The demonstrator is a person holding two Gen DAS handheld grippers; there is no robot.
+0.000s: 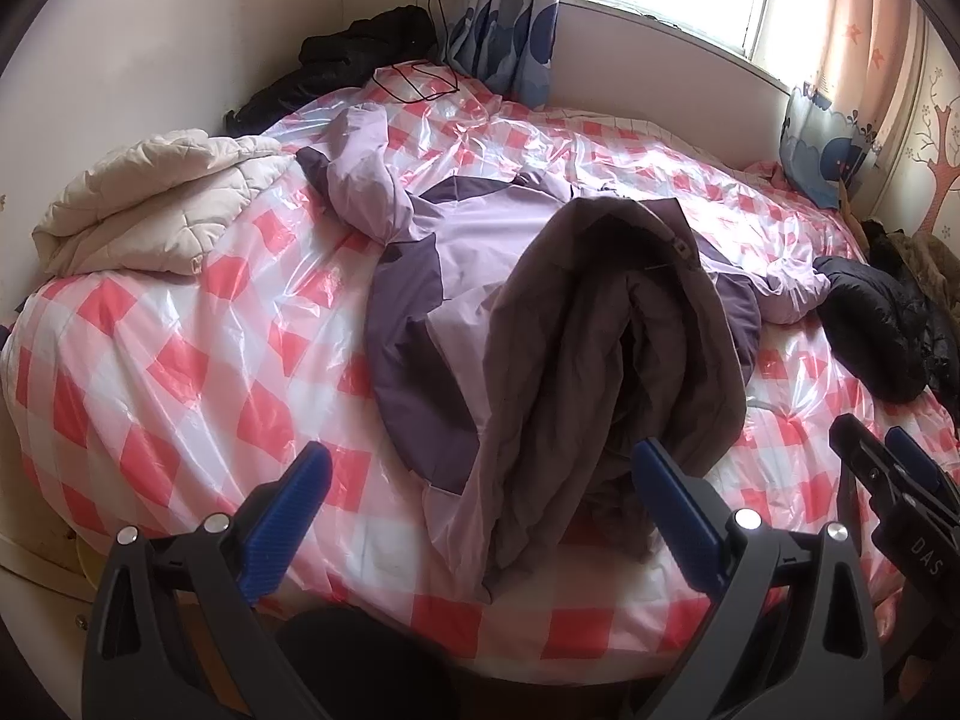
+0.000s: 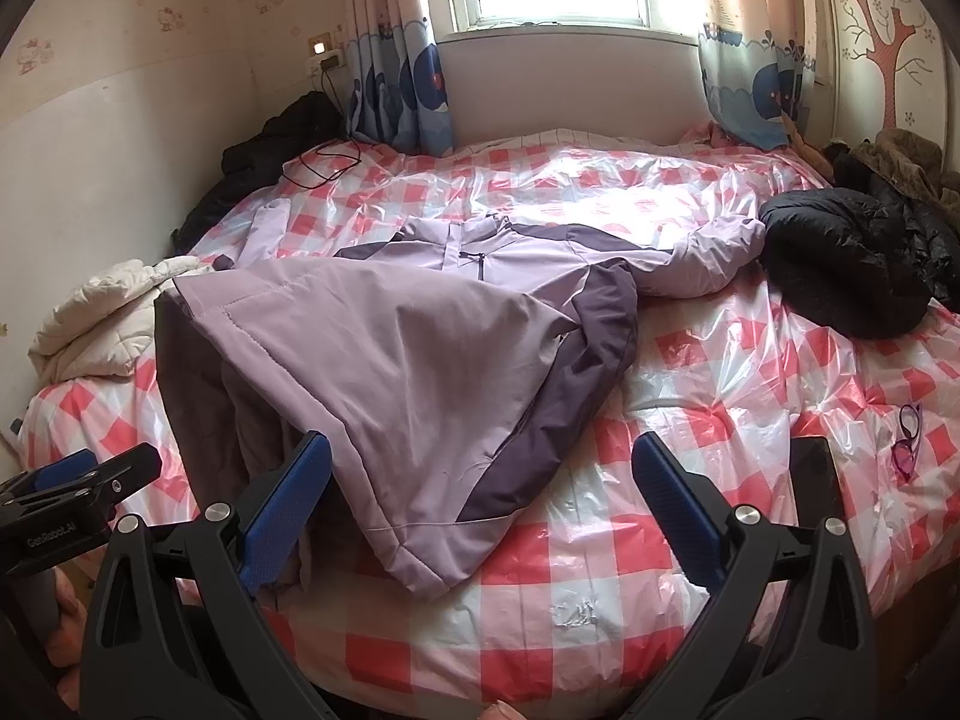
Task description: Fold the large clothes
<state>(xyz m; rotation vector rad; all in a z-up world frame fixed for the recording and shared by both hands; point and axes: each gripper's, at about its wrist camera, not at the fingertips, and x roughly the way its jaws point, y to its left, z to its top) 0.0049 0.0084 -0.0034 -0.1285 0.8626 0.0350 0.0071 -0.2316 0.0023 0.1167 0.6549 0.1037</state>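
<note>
A: Where was the jacket (image 2: pixel 420 348) when both grippers hung over the near edge of the bed (image 2: pixel 600 630)?

B: Spread across the middle of the checked plastic sheet (image 2: pixel 720 384), collar toward the far window, hem toward us. So its long axis ran near to far, with one sleeve out left and one right toward the black coat (image 2: pixel 852 264).

A: And the near part?

B: One front panel stood bunched and flipped up, lining showing, just ahead of the left gripper (image 1: pixel 480 516). The hem corner lay between the spread fingers of the right gripper (image 2: pixel 480 516), nearer its left finger.

A: Either one gripping?

B: No. Both had their fingers wide apart, pinching nothing. I'd judge the left one nearer the raised flap, so flattening it looked like its job.
</note>
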